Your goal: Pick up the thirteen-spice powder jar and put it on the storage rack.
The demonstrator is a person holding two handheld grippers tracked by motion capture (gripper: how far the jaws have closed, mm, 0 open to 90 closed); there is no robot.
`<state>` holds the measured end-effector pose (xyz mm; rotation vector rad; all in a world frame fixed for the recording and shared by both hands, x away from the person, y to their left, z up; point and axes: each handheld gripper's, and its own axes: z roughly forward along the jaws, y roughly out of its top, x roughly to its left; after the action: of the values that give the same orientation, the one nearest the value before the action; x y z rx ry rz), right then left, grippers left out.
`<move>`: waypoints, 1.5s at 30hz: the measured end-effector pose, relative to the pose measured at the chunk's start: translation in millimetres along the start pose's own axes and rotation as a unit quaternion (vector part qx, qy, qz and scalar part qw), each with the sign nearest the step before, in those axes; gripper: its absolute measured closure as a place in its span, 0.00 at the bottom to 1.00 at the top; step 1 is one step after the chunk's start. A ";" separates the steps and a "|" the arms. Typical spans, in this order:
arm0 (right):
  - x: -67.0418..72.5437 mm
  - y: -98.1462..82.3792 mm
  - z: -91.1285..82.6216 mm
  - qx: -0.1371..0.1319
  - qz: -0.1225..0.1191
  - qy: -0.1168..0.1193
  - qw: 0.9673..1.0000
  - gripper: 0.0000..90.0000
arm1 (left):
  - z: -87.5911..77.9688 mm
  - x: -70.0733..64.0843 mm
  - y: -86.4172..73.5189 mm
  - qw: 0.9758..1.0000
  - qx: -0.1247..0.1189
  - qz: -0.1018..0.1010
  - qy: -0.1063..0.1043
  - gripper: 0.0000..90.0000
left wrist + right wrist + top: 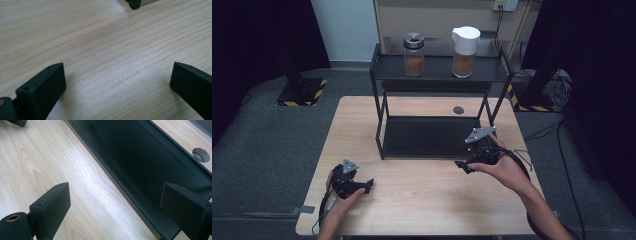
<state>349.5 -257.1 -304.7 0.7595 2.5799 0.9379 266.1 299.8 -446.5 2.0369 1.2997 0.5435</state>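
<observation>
A black two-tier rack (427, 136) stands on the far half of a light wooden table (422, 195). On its top shelf sit a glass jar with a dark lid (414, 55) and a white-lidded jar (464, 52), both holding something brown. My left gripper (368, 186) rests low at the table's front left, open, with bare wood between its jaws (117, 72). My right gripper (463, 166) hovers just off the rack's front right corner, tilted down. It is open too, and nothing lies between its jaws (115, 191), which straddle the front lip of the rack's lower tray (140, 162).
A round cable hole (458, 110) sits in the tabletop behind the rack, and shows again in the right gripper view as the cable hole (201, 154). Grey carpet surrounds the table. A stand base with hazard stripes (302, 92) is at the far left, and cables (552, 85) lie at the far right.
</observation>
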 end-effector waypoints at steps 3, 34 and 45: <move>0.3 -3.8 2.3 0.002 0.002 0.002 1.000 0.11 | 0.0 0.0 0.0 1.000 0.000 0.000 0.000 0.00; -5.5 -83.2 28.6 -0.028 0.041 0.025 0.998 0.09 | -0.1 -0.5 -0.1 1.000 0.000 -0.001 0.001 0.00; -5.5 -122.0 33.0 -0.042 0.049 0.029 0.997 0.06 | -0.2 -1.0 -0.3 1.000 0.000 -0.002 0.002 0.00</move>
<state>322.3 -322.7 -409.4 0.8543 2.5544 1.1067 265.4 299.0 -446.6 2.0335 1.3051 0.5461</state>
